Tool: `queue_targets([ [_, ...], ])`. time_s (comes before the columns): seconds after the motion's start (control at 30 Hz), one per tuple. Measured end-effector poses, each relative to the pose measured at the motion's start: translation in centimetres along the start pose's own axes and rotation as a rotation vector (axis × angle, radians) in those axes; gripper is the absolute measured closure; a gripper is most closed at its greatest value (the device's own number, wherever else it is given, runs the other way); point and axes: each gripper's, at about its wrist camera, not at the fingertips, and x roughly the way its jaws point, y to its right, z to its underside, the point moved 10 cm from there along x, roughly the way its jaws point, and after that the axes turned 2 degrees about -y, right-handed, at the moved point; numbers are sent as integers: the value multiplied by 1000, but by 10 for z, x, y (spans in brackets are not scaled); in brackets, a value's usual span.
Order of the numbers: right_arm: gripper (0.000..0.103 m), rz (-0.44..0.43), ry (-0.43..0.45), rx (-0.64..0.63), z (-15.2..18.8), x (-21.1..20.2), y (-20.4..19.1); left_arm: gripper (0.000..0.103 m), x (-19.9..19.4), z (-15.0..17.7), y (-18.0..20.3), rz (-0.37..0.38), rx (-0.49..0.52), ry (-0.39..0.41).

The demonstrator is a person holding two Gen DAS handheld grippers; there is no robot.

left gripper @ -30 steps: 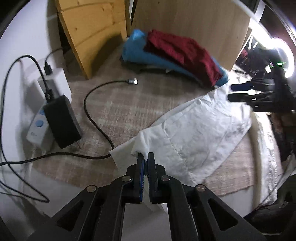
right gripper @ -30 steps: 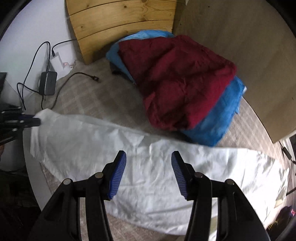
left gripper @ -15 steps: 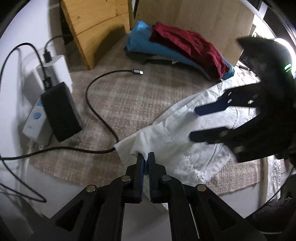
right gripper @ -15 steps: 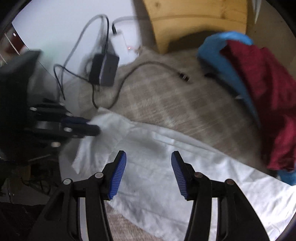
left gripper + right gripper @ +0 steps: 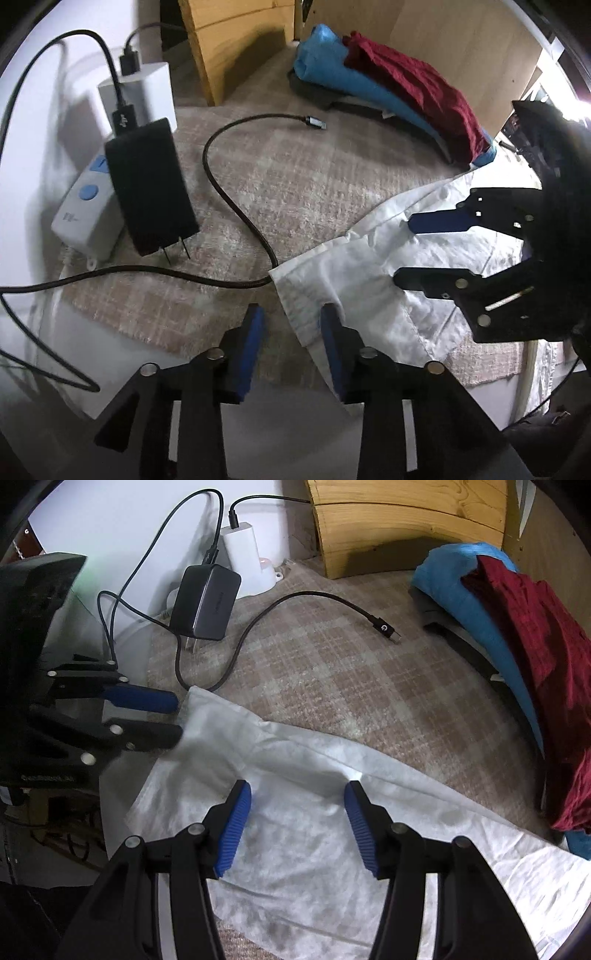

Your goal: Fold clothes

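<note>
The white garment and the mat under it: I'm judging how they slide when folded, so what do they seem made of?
The white garment looks like thin woven cloth, perhaps cotton: matte, finely crinkled, with stitched seams. The mat looks like a coarser woven textile: beige checked pattern, visible weave, no sheen. Exact fibres cannot be told.

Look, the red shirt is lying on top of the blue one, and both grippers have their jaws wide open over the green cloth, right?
Almost. The cloth under the jaws is white, not green, as the right wrist view shows. The rest holds: the red shirt lies on the blue one, and the left gripper and right gripper are both open.
</note>
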Motion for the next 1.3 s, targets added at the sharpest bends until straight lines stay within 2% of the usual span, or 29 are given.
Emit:
queue_targets([
  [0.2, 50, -4, 7, 17, 0, -1, 1, 66, 2, -4, 2, 12, 4, -13],
  [0.4, 49, -7, 14, 31, -1, 0, 0, 64, -5, -4, 1, 106, -57, -14],
  [0.47, 45, -9, 16, 33, -3, 0, -1, 63, -4, -6, 5, 112, -51, -14],
  [0.77, 44, -11, 29, 33, -5, 1, -1, 61, 14, -10, 16, -2, 37, -42],
  [0.8, 44, -12, 30, 35, -5, 0, -1, 63, 14, -10, 16, -2, 34, -39],
  [0.83, 44, -10, 31, 36, -5, 0, -1, 69, 15, -12, 15, -1, 27, -27],
  [0.87, 44, -6, 33, 37, -5, 0, -1, 80, 15, -14, 15, 2, 20, -16],
  [0.9, 44, -6, 34, 40, -5, 0, -1, 97, 16, -14, 18, 21, 27, -16],
  [0.97, 44, -8, 38, 48, -5, 0, 0, 97, 18, -15, 24, 57, 41, -16],
  [1.03, 44, -27, 36, 90, -2, -6, 4, 98, 15, -17, 28, 55, 71, -10],
  [1.07, 44, -42, 39, 118, 0, -11, 7, 98, 10, -20, 29, 80, 59, -1],
  [1.17, 44, -87, 144, 266, 16, -57, 30, 99, -8, -32, 30, 141, 25, 38],
  [1.23, 44, -56, 224, 373, 43, -99, 58, 99, -29, -47, 28, 178, 7, 80],
  [1.3, 44, 14, 281, 494, 80, -135, 90, 99, -51, -64, 29, 206, 8, 125],
])
